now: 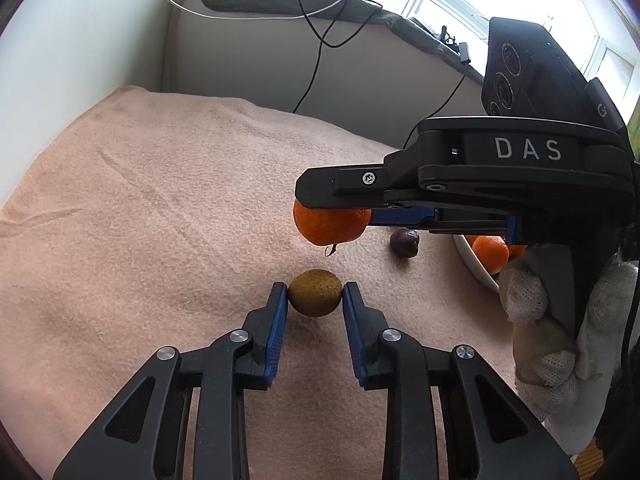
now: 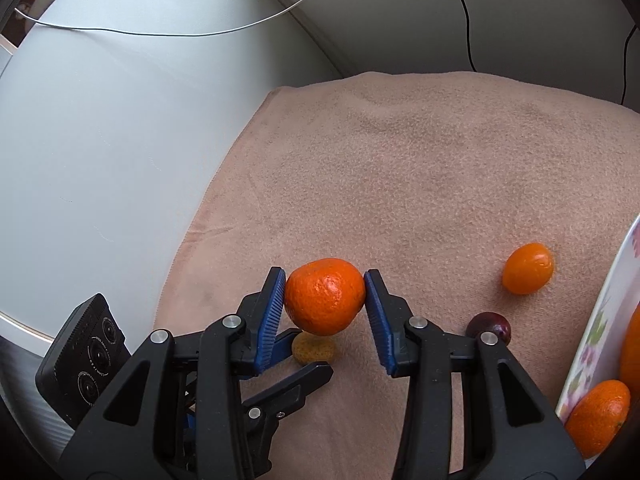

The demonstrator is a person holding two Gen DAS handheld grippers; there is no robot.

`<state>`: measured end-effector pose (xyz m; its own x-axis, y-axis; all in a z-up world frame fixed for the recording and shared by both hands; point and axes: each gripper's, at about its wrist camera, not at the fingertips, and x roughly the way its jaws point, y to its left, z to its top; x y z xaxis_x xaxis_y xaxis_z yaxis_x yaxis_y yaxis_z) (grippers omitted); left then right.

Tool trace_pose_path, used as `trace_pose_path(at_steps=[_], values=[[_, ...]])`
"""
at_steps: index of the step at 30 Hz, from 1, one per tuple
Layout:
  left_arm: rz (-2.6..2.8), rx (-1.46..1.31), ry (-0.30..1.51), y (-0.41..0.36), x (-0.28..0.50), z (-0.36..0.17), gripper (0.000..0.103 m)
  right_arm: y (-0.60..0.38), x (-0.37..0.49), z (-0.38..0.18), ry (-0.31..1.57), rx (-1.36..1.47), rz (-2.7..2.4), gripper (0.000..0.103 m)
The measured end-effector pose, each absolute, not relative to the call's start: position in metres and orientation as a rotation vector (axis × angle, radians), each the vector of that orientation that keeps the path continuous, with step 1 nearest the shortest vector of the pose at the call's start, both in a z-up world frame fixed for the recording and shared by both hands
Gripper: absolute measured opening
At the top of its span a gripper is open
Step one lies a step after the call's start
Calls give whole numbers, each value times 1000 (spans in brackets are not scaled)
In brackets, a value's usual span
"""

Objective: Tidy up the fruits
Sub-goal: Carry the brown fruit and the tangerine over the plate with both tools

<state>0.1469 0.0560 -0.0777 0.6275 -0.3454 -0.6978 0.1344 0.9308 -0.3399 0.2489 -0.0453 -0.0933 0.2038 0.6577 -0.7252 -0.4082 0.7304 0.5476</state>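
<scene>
Holding two fruits at once: my left gripper is clamped on the small round brown-green fruit on the pink towel, my right gripper pinching the dimpled orange mandarin above it. Next, I judge, both go to the white flowered bowl.

We see two matching black plastic tools. The left gripper has blue ribbed pads on its fingers and round silver pivot pins along its linkages. The right gripper looks the same, with white "DAS" lettering, a cross-head screw and a black three-lens camera block. Its hand wears a white knit glove.
</scene>
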Motion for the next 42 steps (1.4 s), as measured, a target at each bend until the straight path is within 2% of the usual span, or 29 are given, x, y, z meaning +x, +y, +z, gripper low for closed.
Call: trace_pose_path(at_steps=[20, 28, 42], values=[[-339, -259, 781, 41, 119, -52, 26, -105, 223, -50, 1037, 272, 725, 42], [-410, -236, 752, 12, 119, -33, 26, -144, 217, -22, 981, 259, 686, 42], [-535, -197, 742, -52, 134, -18, 26, -211, 214, -4, 923, 274, 588, 42]])
